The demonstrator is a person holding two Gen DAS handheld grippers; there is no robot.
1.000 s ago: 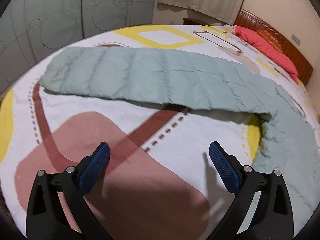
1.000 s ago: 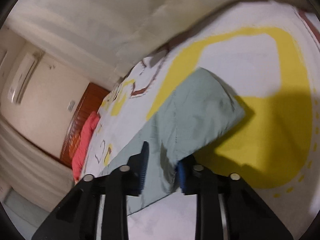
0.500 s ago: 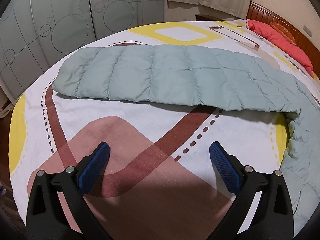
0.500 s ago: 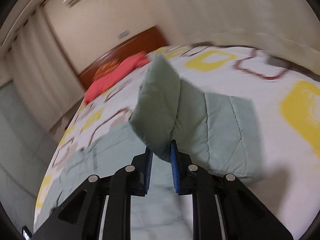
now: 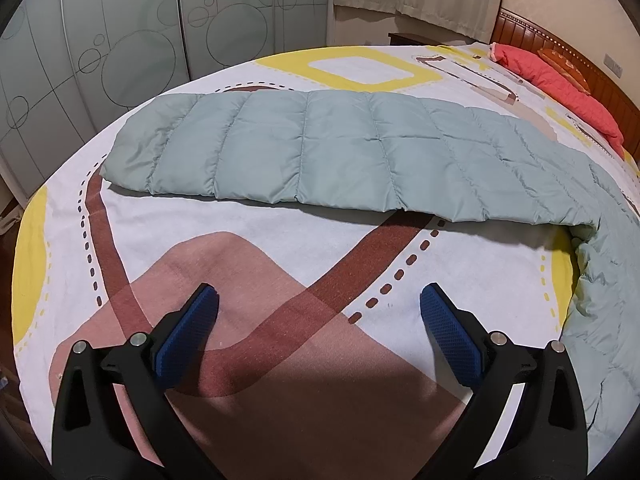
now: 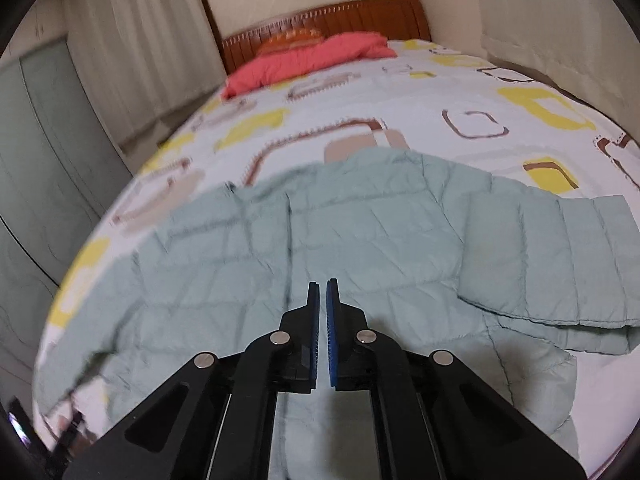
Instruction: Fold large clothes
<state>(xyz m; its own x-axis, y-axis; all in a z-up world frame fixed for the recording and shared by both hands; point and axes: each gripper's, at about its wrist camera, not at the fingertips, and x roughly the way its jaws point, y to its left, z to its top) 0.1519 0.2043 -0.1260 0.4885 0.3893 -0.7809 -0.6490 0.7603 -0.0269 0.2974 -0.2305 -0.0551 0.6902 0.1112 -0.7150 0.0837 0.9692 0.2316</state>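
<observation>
Going by both views, time to fold the second long sleeve in.

Lying flat on the bed with the white, yellow and brown patterned sheet (image 5: 248,240): a pale green puffy quilted jacket (image 6: 360,240). In the right wrist view, spread over the middle of the frame, with one sleeve (image 6: 560,264) already laid over at the right. In the left wrist view, the other long sleeve (image 5: 340,152) stretched across the middle, from the upper left down to the right edge.

Left gripper (image 5: 320,312): jaws wide open, holding nothing, low in the frame over bare sheet, well apart from the sleeve. Right gripper (image 6: 322,292): jaws almost closed, just a thin gap, nothing seen between them, above the jacket body.

To do it well, probably:
- Bring the open jaws to the sleeve end at the upper left.
- Pinch only the cuff edge, both layers, not the sheet under it.
- Lift a little, not high, since puffy cloth may slip and flop.
- Carry it over the body and lay it straight to match the other sleeve.
- Press the body down with the right gripper so nothing slides.
</observation>
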